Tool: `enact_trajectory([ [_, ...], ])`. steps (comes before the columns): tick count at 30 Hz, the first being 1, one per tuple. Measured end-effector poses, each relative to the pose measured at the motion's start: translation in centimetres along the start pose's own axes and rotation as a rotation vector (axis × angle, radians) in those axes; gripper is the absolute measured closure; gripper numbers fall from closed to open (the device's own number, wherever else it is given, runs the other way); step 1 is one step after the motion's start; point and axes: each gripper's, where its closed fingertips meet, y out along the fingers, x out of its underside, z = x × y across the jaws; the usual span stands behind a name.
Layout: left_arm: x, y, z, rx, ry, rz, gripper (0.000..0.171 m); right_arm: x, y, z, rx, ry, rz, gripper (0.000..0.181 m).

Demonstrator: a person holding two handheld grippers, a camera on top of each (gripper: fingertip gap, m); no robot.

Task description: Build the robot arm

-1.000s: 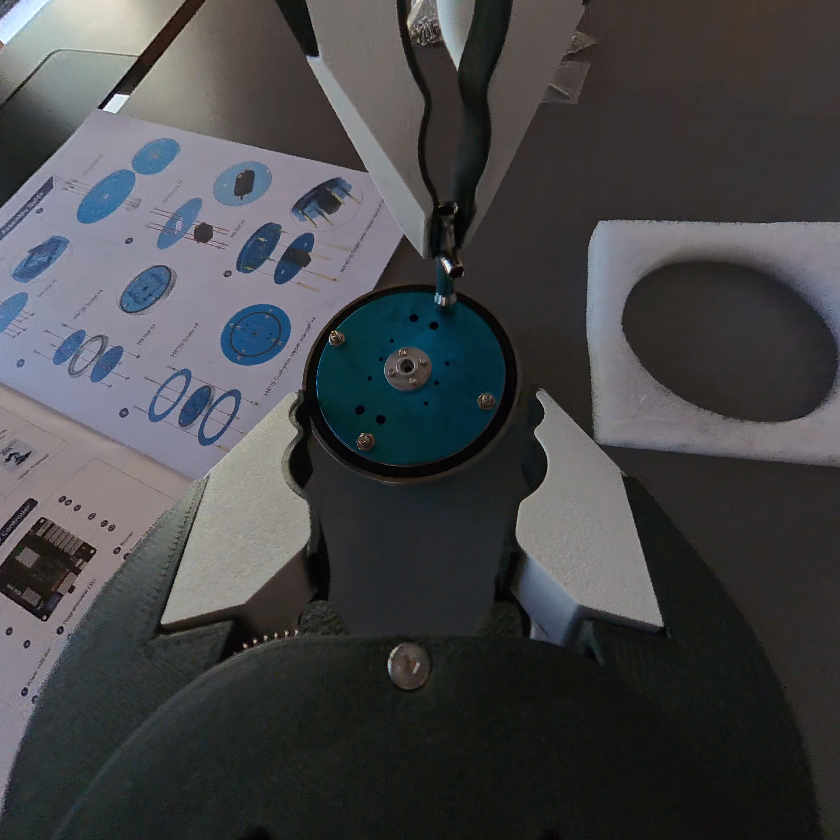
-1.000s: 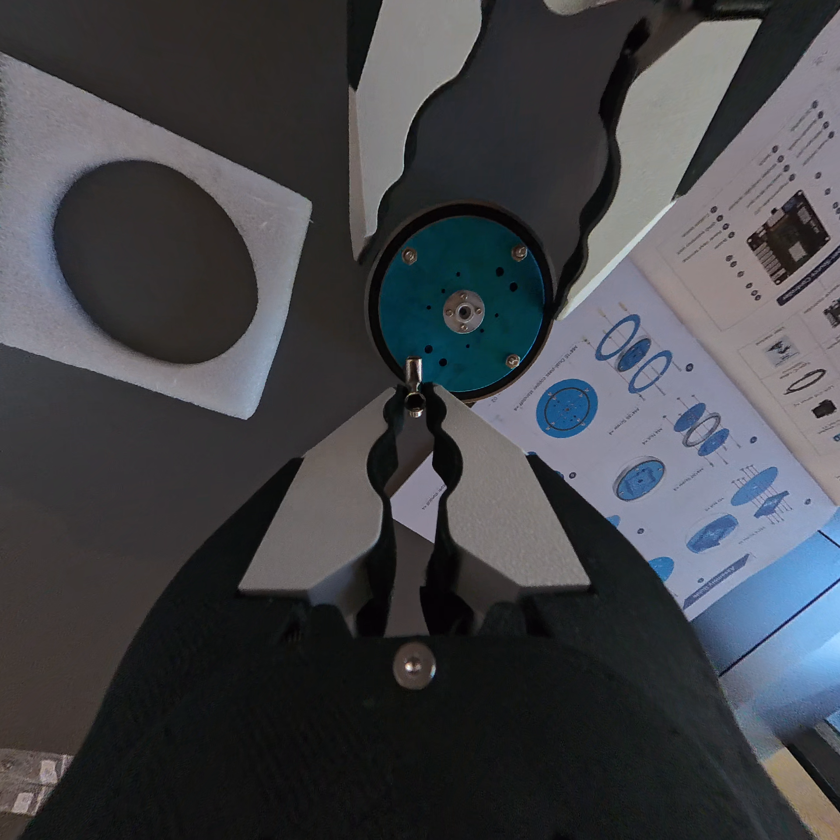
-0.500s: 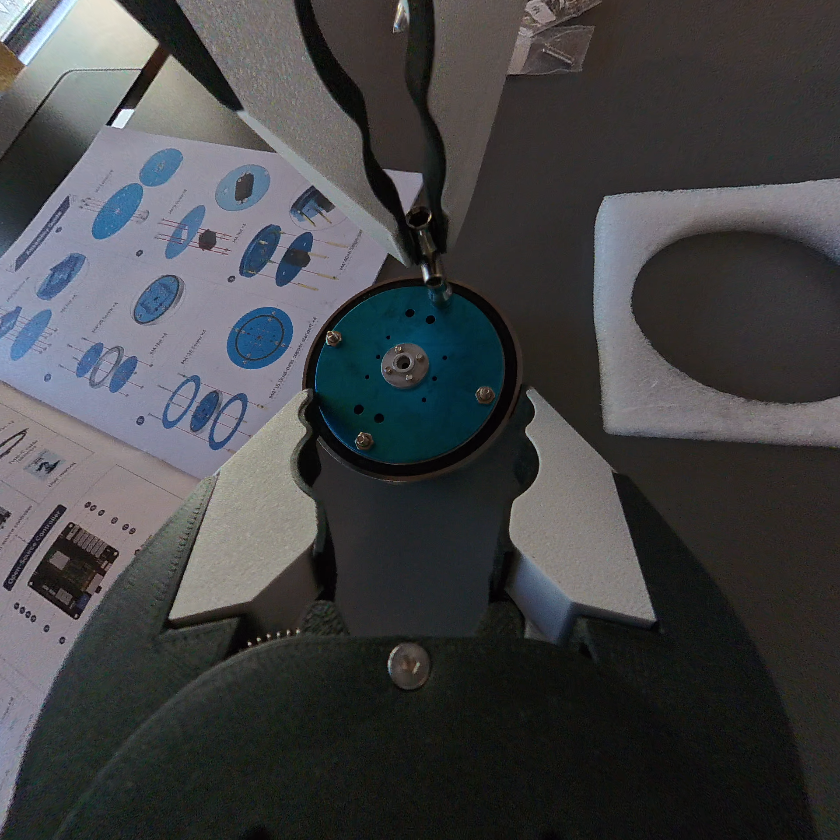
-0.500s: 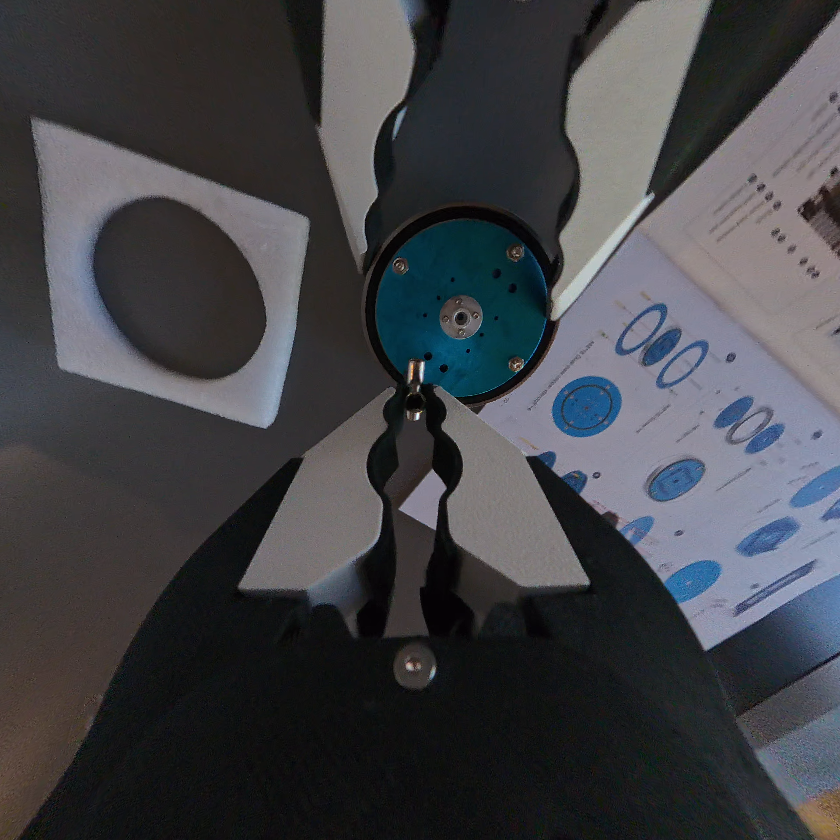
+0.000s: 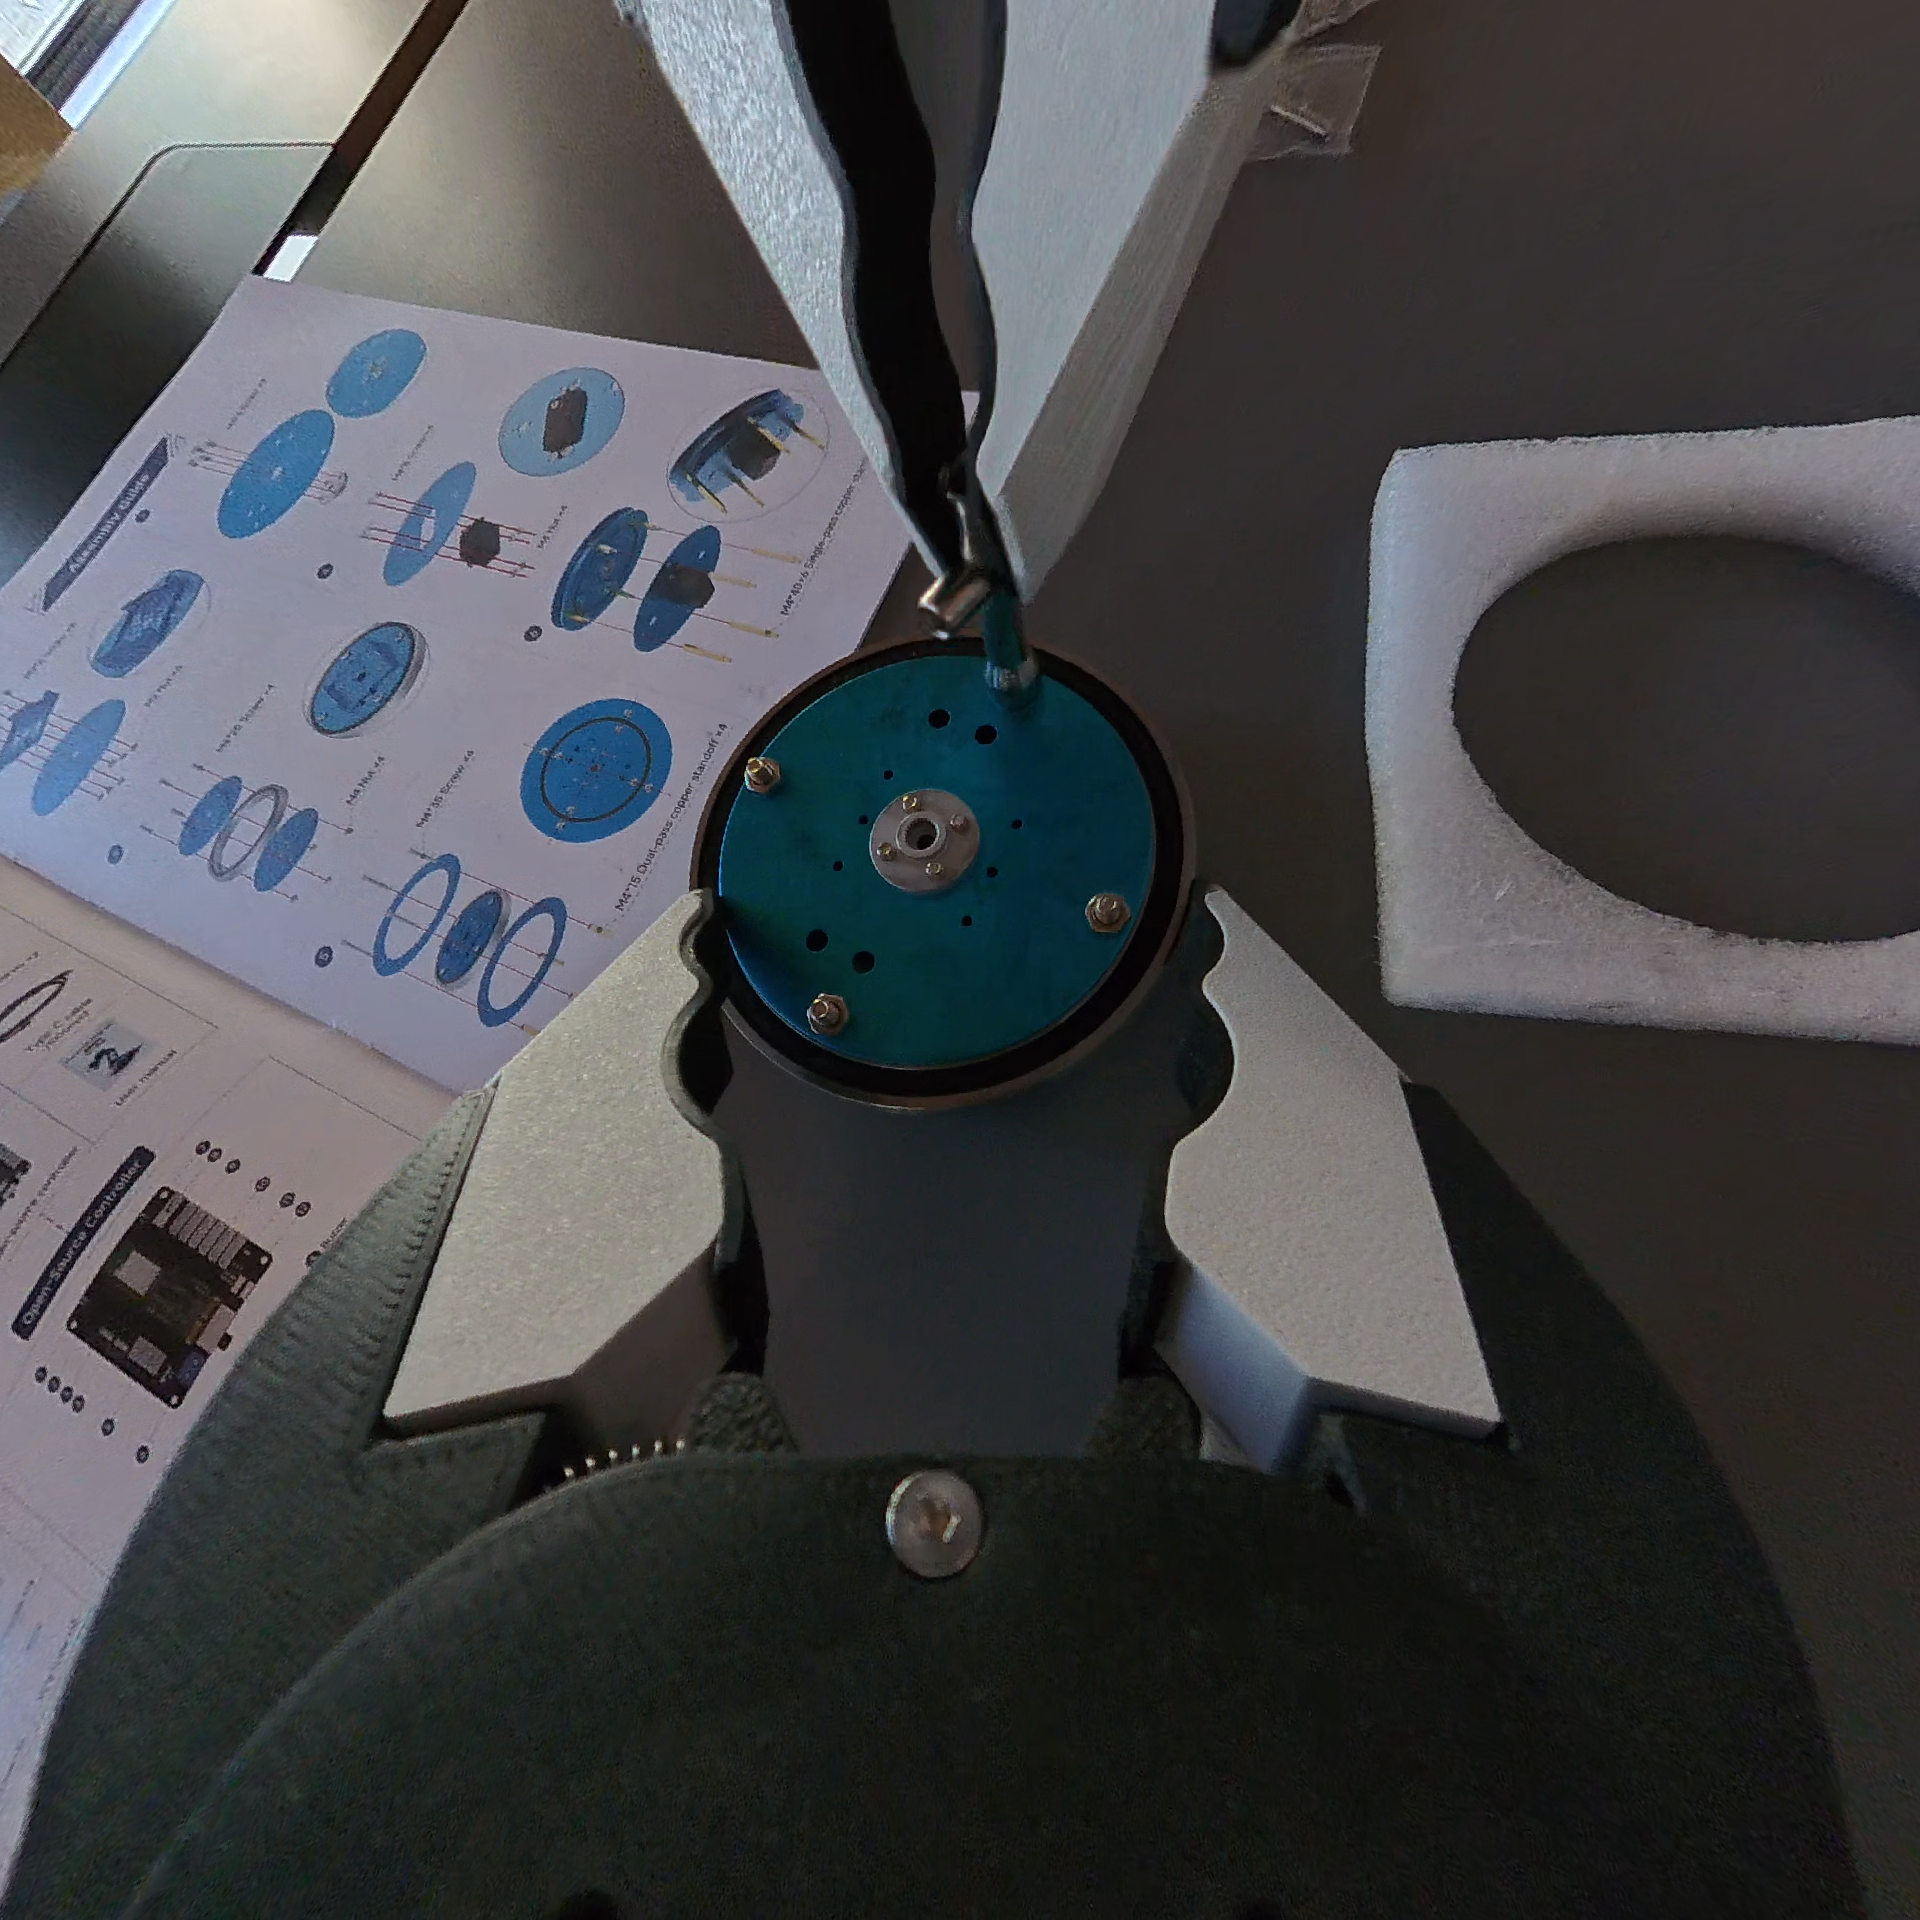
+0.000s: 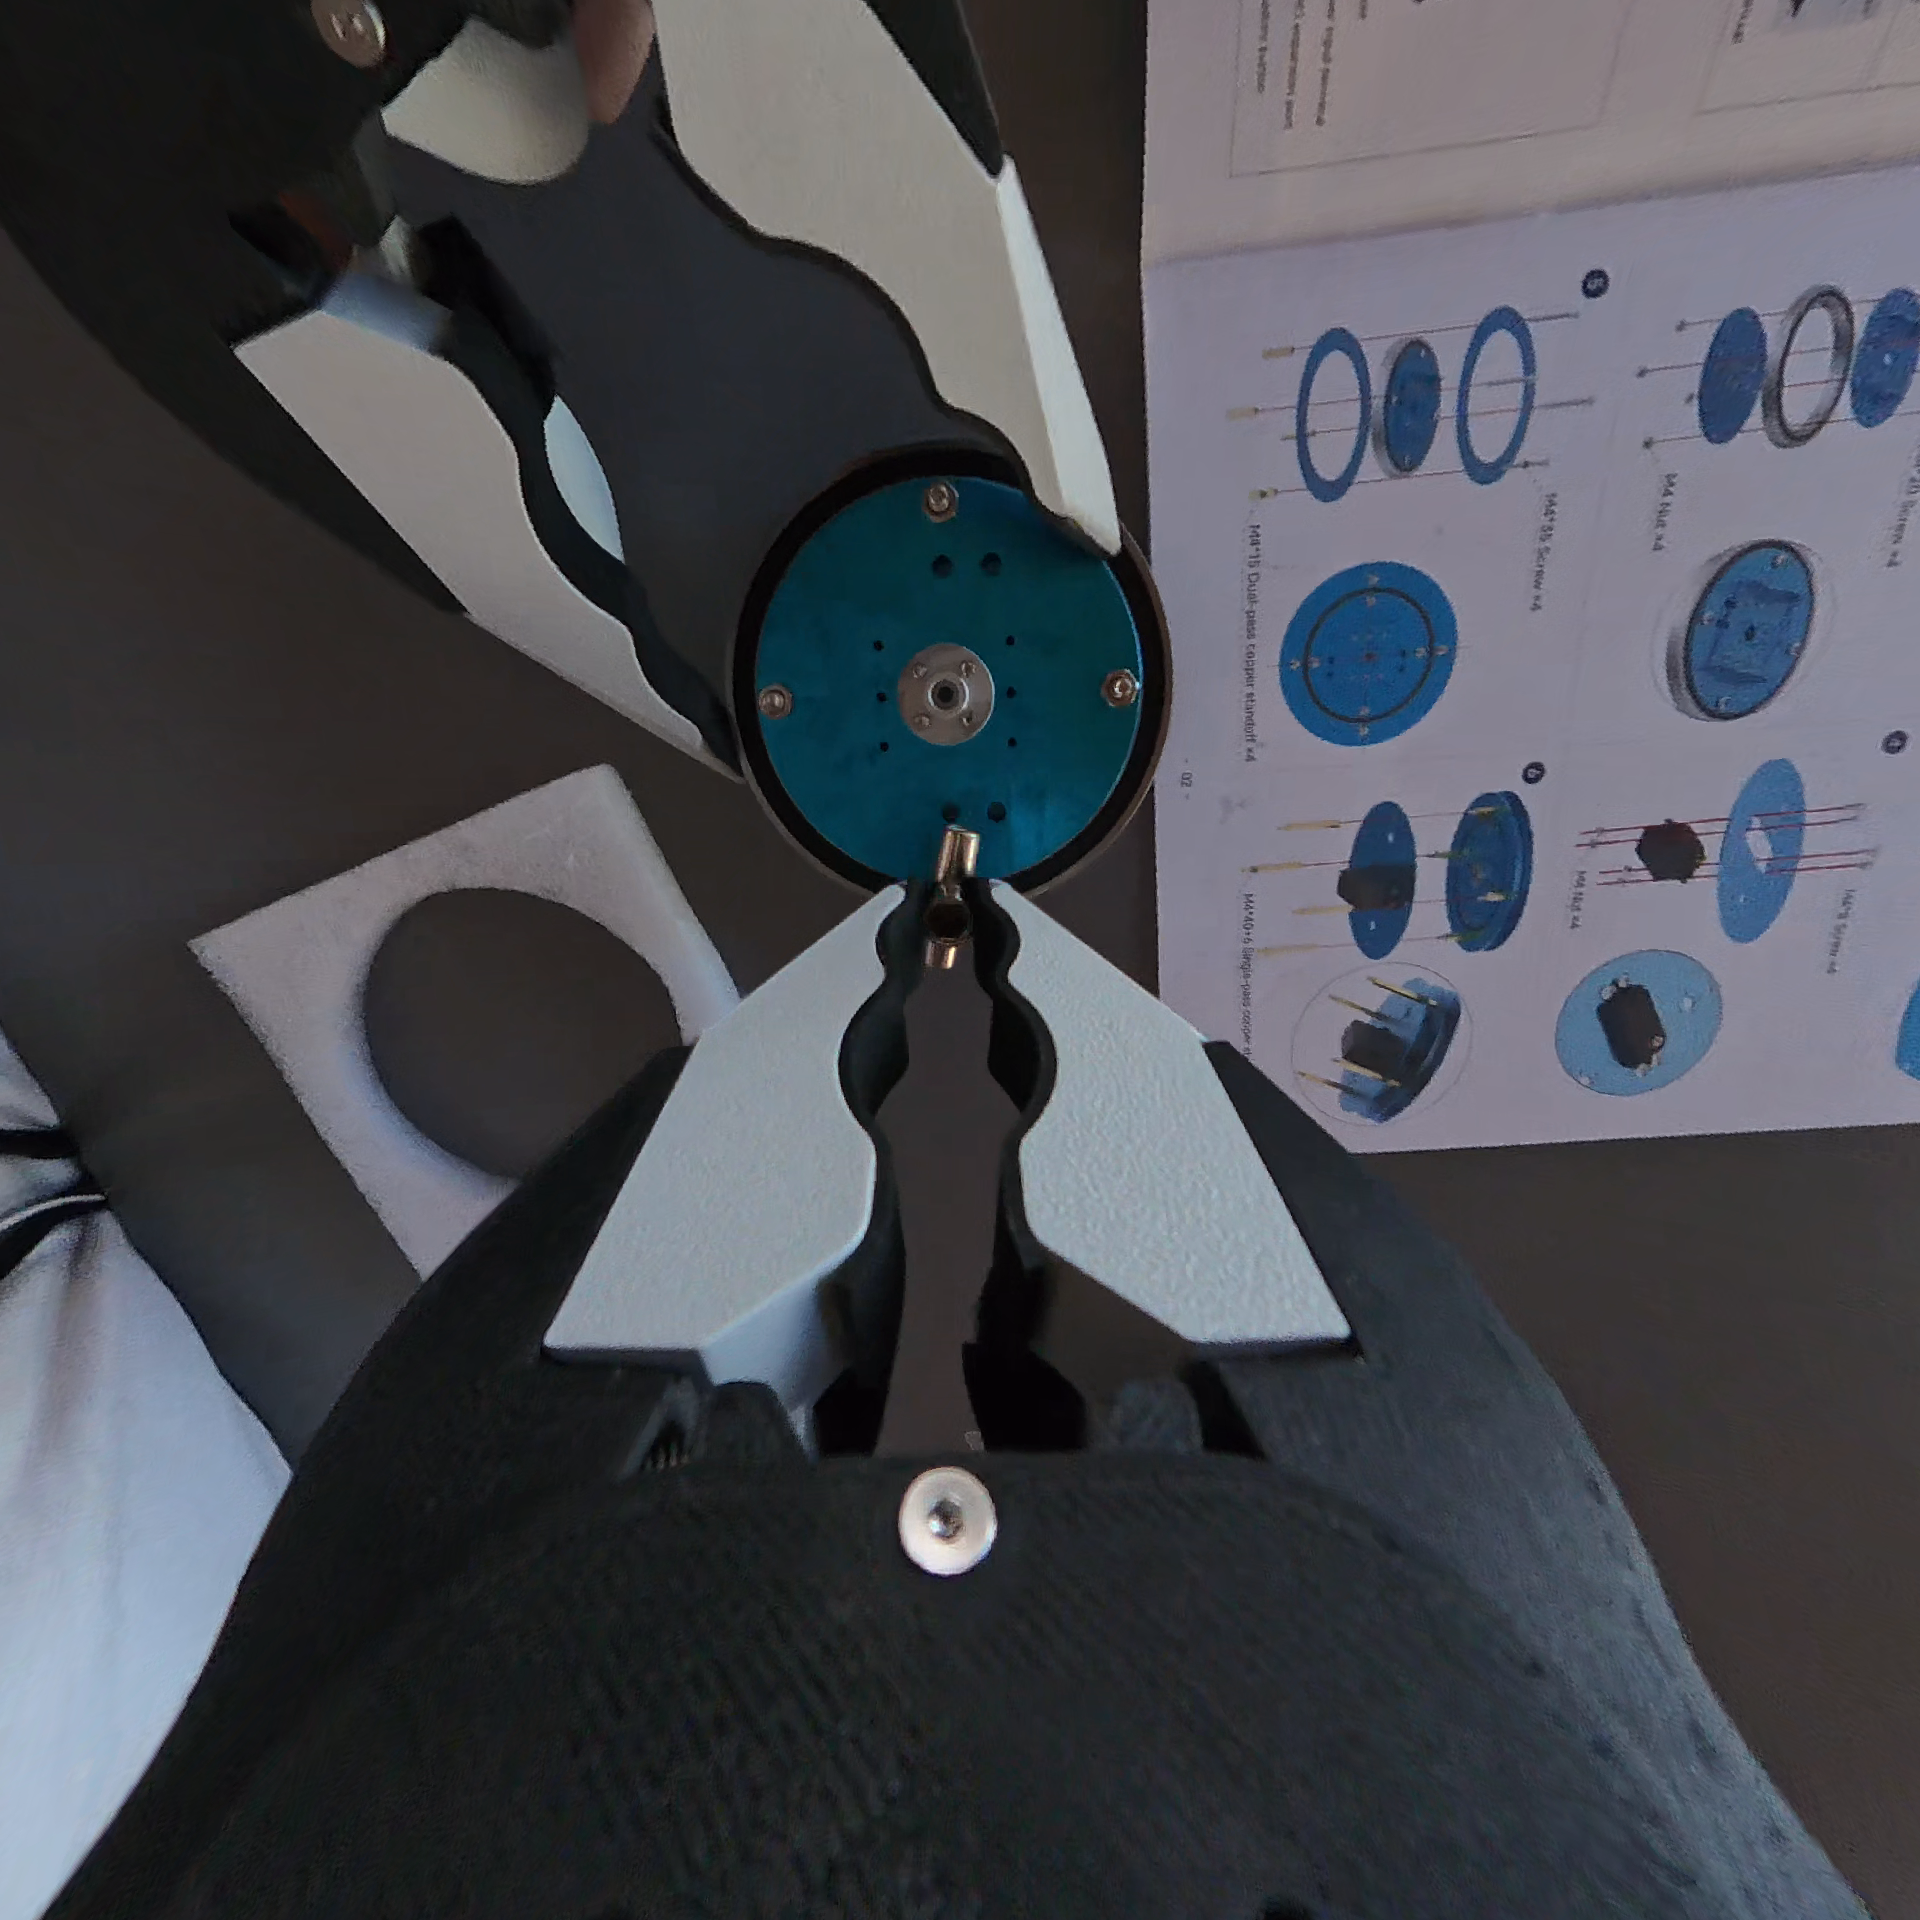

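your left gripper clamps the round blue anodised metal disc with its black rim. your right gripper pinches a small silver t-shaped metal tool, tip at the disc's edge hole. square white foam pad with a round cutout sits beside.

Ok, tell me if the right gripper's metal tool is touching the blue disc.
Touching. In the left wrist view the tool tip sits in a hole at the blue disc edge.
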Motion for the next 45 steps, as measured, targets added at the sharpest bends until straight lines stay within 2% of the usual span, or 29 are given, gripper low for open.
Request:
enact_trajectory([
  [2,0.0,0.0,0.0,-0.001,0.000,-0.001,0.084,0.1,0.1,-0.5,-0.031,-0.068,-0.008,0.170],
  [6,0.0,0.0,0.0,-0.001,0.003,0.003,0.084,0.3,0.4,-0.1,0.005,-0.181,-0.036,0.163],
  [16,-0.4,-0.8,0.4,0.058,-0.019,0.032,0.079,-1.0,-1.0,-0.3,0.018,-0.411,0.081,0.143],
  [19,-0.2,-1.2,0.0,0.047,-0.007,0.030,0.080,-0.5,-2.3,-0.9,-0.001,-0.686,0.100,0.129],
  [21,-0.3,-1.0,0.1,0.055,-0.007,0.037,0.079,0.0,-2.7,0.0,0.102,-0.973,0.092,0.125],
  [23,-0.1,-0.7,0.2,0.054,-0.011,0.030,0.079,0.2,-2.6,1.1,0.251,-1.224,0.041,0.134],
  [26,0.1,-0.4,0.2,0.048,0.003,0.035,0.082,-0.6,-2.4,1.3,0.409,-1.488,-0.018,0.128],
  [33,0.0,-0.3,0.0,0.039,0.009,0.048,0.086,-0.3,-0.6,0.7,0.535,-1.987,-0.086,0.132],
  [36,0.0,-0.3,0.0,0.039,0.010,0.048,0.086,-0.5,-0.1,0.6,0.551,-2.083,-0.086,0.137],
  [45,0.0,-0.3,0.0,0.038,0.008,0.049,0.085,-0.6,0.9,0.1,0.571,-2.163,-0.114,0.164],
])
